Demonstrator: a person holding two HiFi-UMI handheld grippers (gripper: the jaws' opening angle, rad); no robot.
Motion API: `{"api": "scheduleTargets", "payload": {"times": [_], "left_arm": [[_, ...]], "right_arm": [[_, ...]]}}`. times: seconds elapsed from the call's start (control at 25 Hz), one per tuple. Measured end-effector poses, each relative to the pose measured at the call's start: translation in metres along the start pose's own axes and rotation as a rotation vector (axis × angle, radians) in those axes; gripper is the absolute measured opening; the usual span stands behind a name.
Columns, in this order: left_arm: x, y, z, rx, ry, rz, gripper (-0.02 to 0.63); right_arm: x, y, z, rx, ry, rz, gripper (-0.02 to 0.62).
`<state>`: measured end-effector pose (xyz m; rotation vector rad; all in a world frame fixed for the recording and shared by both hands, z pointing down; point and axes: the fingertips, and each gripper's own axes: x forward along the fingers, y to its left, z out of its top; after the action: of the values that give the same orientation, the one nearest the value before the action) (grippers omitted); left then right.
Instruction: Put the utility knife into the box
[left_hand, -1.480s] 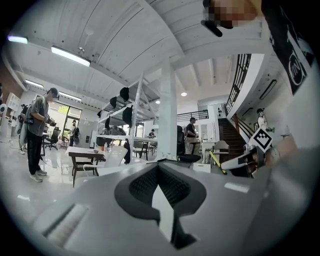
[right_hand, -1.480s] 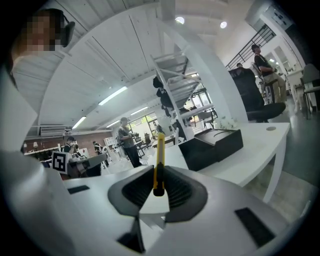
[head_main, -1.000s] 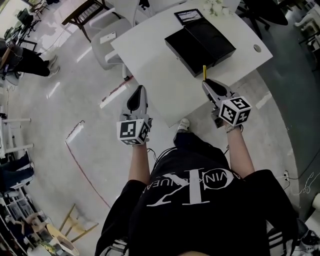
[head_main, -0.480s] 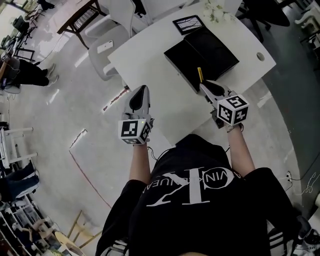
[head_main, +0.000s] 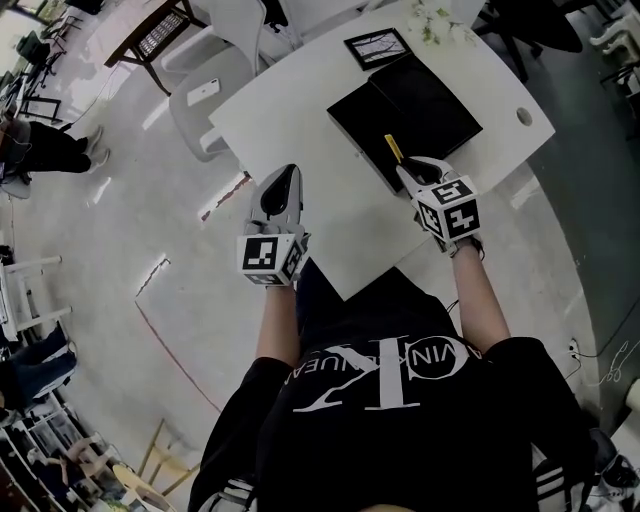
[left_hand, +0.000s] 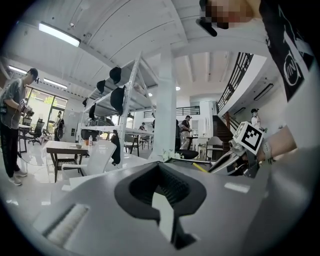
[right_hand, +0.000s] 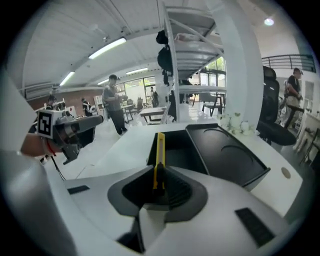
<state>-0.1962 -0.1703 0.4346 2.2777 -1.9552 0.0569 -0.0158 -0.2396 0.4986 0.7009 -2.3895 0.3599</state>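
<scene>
I'm looking down on the white tabletop (head_main: 300, 110), which carries the black box (head_main: 420, 100) lying open with its two shallow halves side by side. My left gripper (head_main: 283, 175) hangs over the tabletop's near edge, well apart from the box, its jaws pressed together on nothing. My right gripper (head_main: 408, 172) sits at the box's near side, jaws clenched on the yellow utility knife (head_main: 393, 147), which sticks forward over the box's nearer half.
</scene>
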Motion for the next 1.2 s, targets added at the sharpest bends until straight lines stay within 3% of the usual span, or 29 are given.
{"api": "scheduleTargets", "payload": {"times": [0.32, 0.72, 1.2], "left_arm": [[0.031, 0.014, -0.004, 0.034, 0.042, -0.103, 0.010], [0.079, 0.028, -0.005, 0.043, 0.081, -0.247, 0.010], [0.108, 0.036, -0.020, -0.006, 0.126, -0.320, 0.010]], "right_arm": [[0.033, -0.004, 0.003, 0.028, 0.118, -0.025, 0.075], [0.067, -0.003, -0.008, -0.055, 0.357, -0.040, 0.075], [0.092, -0.009, -0.012, -0.166, 0.529, -0.038, 0.075]]}}
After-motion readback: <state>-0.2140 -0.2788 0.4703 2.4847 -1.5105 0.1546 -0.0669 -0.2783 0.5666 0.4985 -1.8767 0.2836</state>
